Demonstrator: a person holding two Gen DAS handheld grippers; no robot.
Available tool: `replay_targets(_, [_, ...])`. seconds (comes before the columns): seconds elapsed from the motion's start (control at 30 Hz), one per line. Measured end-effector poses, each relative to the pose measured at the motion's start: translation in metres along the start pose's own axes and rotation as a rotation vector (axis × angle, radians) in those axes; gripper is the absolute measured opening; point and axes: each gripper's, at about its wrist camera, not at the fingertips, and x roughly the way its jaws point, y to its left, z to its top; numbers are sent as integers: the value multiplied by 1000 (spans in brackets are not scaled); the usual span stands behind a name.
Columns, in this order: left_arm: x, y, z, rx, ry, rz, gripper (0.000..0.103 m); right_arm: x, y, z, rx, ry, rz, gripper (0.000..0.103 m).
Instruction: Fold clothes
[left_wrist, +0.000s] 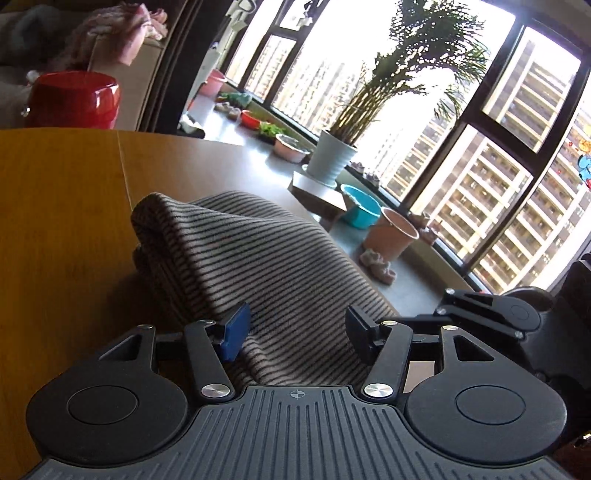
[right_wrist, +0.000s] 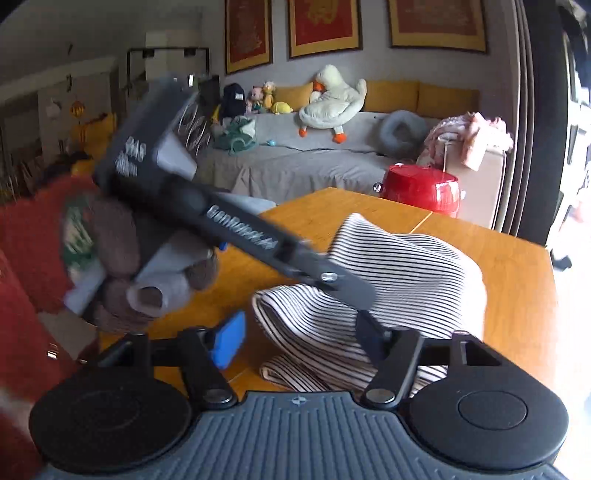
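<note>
Both tools (left_wrist: 295, 332) (right_wrist: 299, 339) hover open over the striped garment (left_wrist: 236, 254).

left gripper (left_wrist: 295, 330) low centre of its wrist view, blue pads apart, nothing pinched, right gripper (right_wrist: 299, 338) low centre of its view, jaws spread, gloved hand (right_wrist: 147, 258) mid-left clutching left gripper's handle

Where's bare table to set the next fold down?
Bare wood left of the striped garment in the left wrist view, up to the table edge near the red stool. More beyond the garment toward that stool. The near side is crowded: both grippers and the cloth.
</note>
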Motion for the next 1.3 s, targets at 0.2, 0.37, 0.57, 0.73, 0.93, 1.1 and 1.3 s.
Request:
replay_targets(0.2, [0,3,-8,4,-20,3,61,-20,-108,19,402,-104,-71,78])
replay_targets(0.37, [0,2,-9,15,-26,9,61,41,-174,27,596,-37,-27,78])
replay_targets(0.57, [-3,8,-8,-1,-16,20,62,119,-206,30,747,85,107,72])
replay_targets(0.73, [-8,17,-10,-47,-10,-7,62,98,-169,58,550,-33,245,57])
replay_targets(0.93, [-3,8,-12,-29,-18,13,63,115,-127,47,79,176,-195,55])
replay_targets(1.1, [-3,-1,-15,18,-15,49,64,85,-111,60,51,45,-288,55])
replay_targets(1.3, [-5,-1,-14,4,-21,38,64,101,-85,46,-64,170,-268,62])
